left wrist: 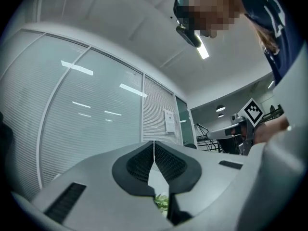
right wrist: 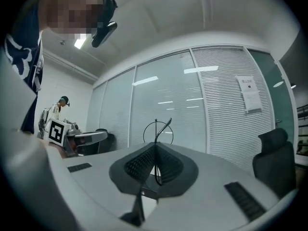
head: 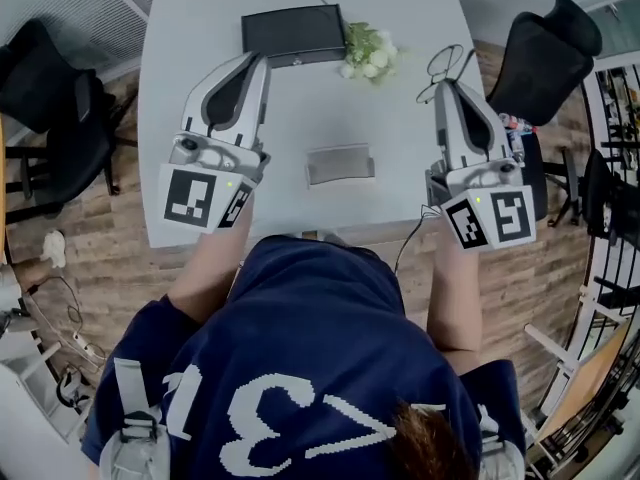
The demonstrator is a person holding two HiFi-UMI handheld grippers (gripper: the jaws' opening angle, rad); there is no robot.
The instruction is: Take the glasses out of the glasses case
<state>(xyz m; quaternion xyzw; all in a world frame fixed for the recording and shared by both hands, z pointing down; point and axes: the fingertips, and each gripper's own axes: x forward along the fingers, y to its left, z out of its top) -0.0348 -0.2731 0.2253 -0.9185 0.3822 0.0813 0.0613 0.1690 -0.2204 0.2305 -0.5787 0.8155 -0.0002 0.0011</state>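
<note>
Thin wire-framed glasses [head: 443, 66] hang over the table's far right edge, pinched by my right gripper [head: 458, 81]. In the right gripper view the jaws are shut on a thin arm of the glasses [right wrist: 157, 129], and one round lens rim stands above the tips of the right gripper [right wrist: 155, 146]. A black rectangular case [head: 292, 33] lies at the far middle of the white table [head: 200, 28]. A small grey box [head: 340, 163] sits at the table's middle. My left gripper [head: 262, 59] hovers left of the black case, and in its own view the left gripper [left wrist: 154, 143] is shut with nothing between the jaws.
A bunch of white flowers with green leaves [head: 370, 52] lies just right of the black case, also glimpsed as flowers [left wrist: 161, 202] below the left jaws. Black office chairs stand at the left [head: 45, 98] and right [head: 550, 53] of the table. The person's body covers the near edge.
</note>
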